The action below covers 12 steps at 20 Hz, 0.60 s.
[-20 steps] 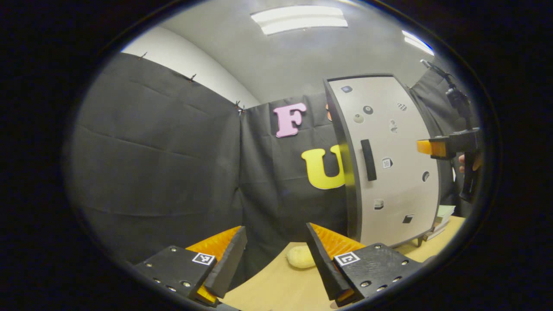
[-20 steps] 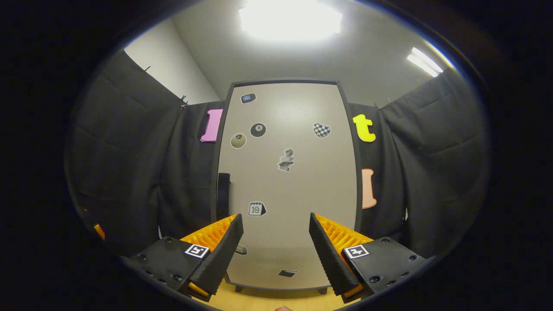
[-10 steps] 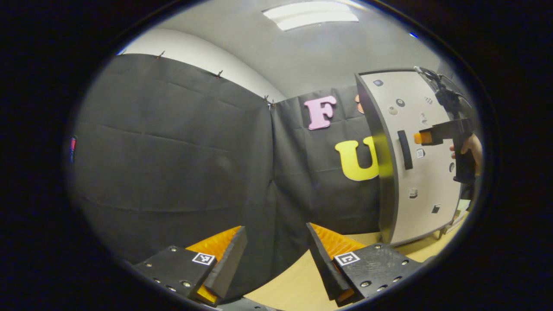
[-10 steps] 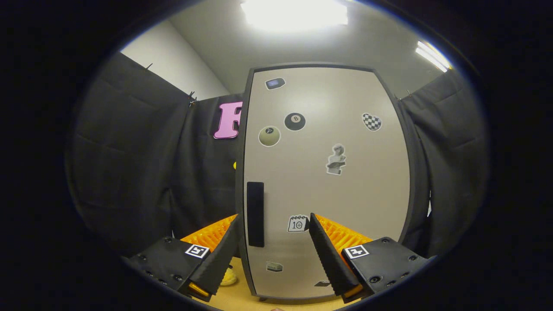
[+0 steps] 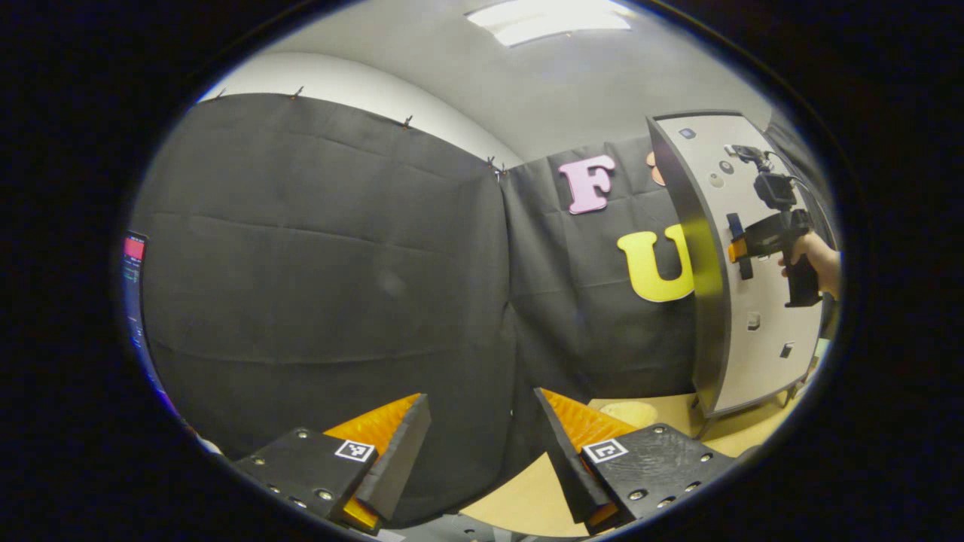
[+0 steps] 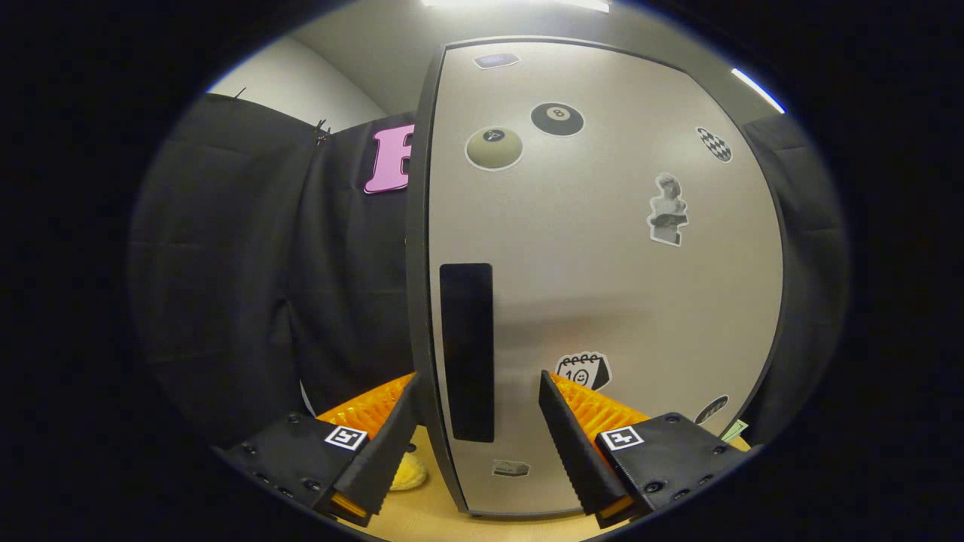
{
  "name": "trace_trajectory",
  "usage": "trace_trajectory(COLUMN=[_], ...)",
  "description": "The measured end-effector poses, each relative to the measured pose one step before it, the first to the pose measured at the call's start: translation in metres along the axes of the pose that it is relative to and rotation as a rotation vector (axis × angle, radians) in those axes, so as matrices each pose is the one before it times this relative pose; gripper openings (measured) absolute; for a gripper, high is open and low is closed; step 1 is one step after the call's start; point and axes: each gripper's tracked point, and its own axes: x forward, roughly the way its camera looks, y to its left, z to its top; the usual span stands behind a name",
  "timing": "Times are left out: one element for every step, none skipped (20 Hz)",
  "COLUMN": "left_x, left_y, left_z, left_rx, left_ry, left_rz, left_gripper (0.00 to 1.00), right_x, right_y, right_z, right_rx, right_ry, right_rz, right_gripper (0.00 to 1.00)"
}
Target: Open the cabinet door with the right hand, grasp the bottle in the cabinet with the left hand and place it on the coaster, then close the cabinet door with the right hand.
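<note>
The beige cabinet (image 5: 761, 316) stands at the right of the left gripper view with its stickered door (image 6: 602, 263) closed; the bottle is hidden behind it. In the right gripper view my right gripper (image 6: 478, 436) is open, close to the door, and the black vertical handle (image 6: 467, 350) lies between its fingers. In the left gripper view the right gripper (image 5: 742, 247), held by a hand (image 5: 817, 260), reaches the handle (image 5: 736, 226). My left gripper (image 5: 482, 444) is open and holds nothing, well left of the cabinet. A round pale coaster (image 5: 629, 412) lies on the wooden table (image 5: 542, 489) by the cabinet's foot.
Black cloth walls close in the left and back. A lit screen (image 5: 134, 278) shows at the far left edge. A pale yellow round thing (image 6: 410, 473) lies on the table left of the cabinet's base. Something green (image 6: 729, 430) sits by the cabinet's right side.
My right gripper has moved in toward the door until the handle sits between its fingers. The left gripper has swung left, so the cabinet has slid to the right edge of its view.
</note>
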Motion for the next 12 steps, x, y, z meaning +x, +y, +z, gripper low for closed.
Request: trace_trajectory(left_x=[0.00154,-0.00005,0.00142,0.00048,0.00098,0.00063,0.00066,-0.00049,0.00076,0.00015,0.00115,-0.00042], left_y=[0.00327,0.00272,0.00108,0.00156,0.00086,0.00104,0.00027,0.00051,-0.00028,0.00019,-0.00154,-0.00053], left_z=[0.00035,-0.00170,0.00028,-0.00113,-0.00090,-0.00141,-0.00018,-0.00128,-0.00077,-0.00056,-0.00036,-0.00060], left_rx=[0.00440,0.00138,-0.00052,-0.00182,-0.00180,-0.00198,-0.00107,-0.00150,-0.00070,-0.00018,-0.00120,-0.00169], left_ry=[0.00054,0.00048,0.00226,0.00250,0.00208,0.00119,0.00149,-0.00027,0.00072,0.00025,-0.00053,-0.00032], left_rz=[0.00686,0.00405,0.00361,0.00265,0.00158,0.00105,-0.00068,-0.00127,-0.00255,-0.00206,-0.00367,-0.00517], left_gripper=[0.84,0.84,0.84,0.84,0.84,0.82,0.82,0.82,0.84,0.82,0.84,0.82], right_x=[0.00181,0.00286,0.00171,0.00286,0.00236,0.00291,0.00208,0.00119,0.00300,-0.00229,-0.00142,0.00013], right_y=[0.00185,0.00086,-0.00108,-0.00015,0.00064,0.00234,0.00164,0.00015,-0.00259,0.00037,-0.00072,0.00079], right_z=[0.00368,0.00315,0.00378,0.00053,-0.00003,-0.00118,-0.00039,-0.00063,-0.00143,0.00110,-0.00026,0.00030], right_rx=[0.00216,0.00201,-0.00266,-0.00669,-0.00424,0.00150,0.00279,0.00046,-0.00628,-0.00115,-0.01274,0.00324], right_ry=[-0.01108,-0.01244,-0.00905,0.00270,0.01137,0.01173,0.00966,0.01113,0.00360,0.00066,0.00160,0.00137], right_rz=[-0.00329,-0.00833,-0.01504,-0.01254,-0.00271,0.00253,0.00342,-0.00094,-0.01212,-0.00596,0.00312,0.00594], right_gripper=[0.94,0.89,0.76,0.68,0.60,0.55,0.49,0.48,0.48,0.43,0.37,0.37])
